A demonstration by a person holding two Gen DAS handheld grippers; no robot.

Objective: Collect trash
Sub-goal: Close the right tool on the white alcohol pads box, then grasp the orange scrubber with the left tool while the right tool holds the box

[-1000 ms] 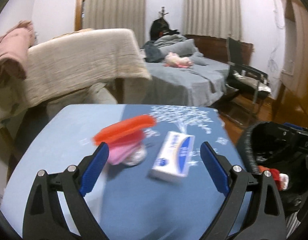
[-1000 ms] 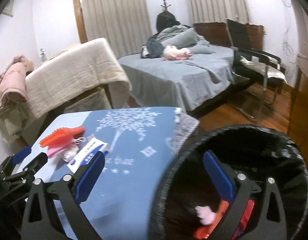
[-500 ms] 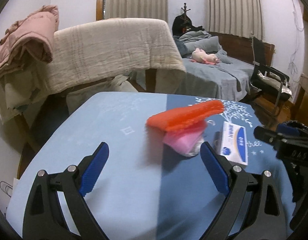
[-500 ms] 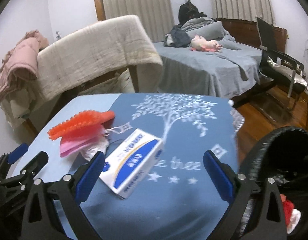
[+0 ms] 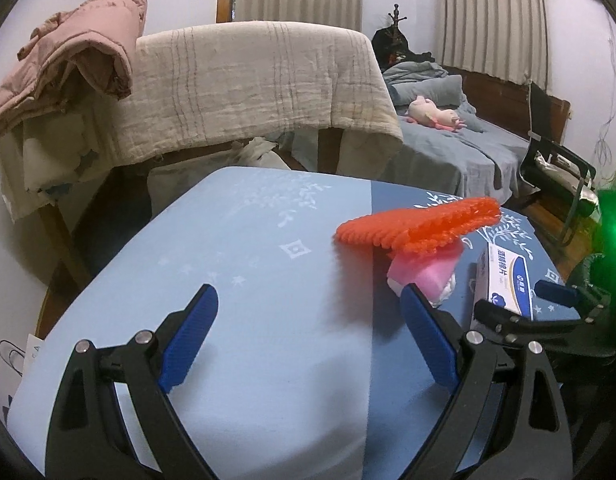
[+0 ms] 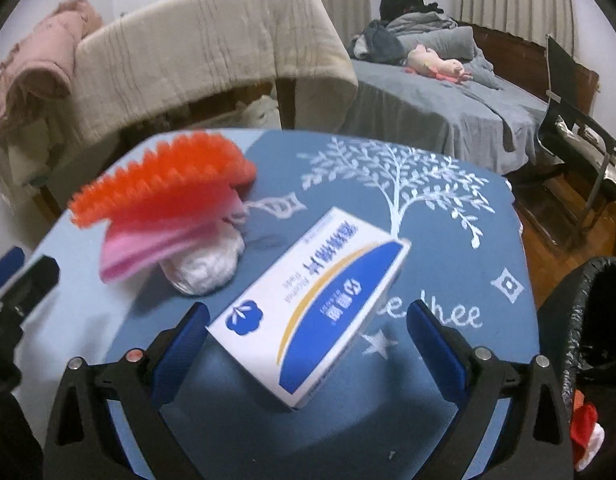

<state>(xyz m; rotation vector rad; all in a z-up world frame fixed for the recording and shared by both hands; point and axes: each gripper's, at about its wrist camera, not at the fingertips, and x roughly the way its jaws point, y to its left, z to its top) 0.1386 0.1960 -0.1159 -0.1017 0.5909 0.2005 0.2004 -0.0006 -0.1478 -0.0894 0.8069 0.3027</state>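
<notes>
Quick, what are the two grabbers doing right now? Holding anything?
Left gripper: open, holding nothing, over the table.
Right gripper: open, holding nothing, its fingers either side of the white and blue box.

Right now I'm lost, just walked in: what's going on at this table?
A person is clearing trash off the blue table with two handheld tools. The right tool is open around the white-and-blue box, not yet gripping. The left tool hangs open and empty beside the orange brush heap. The black bin already holds some scraps.
</notes>
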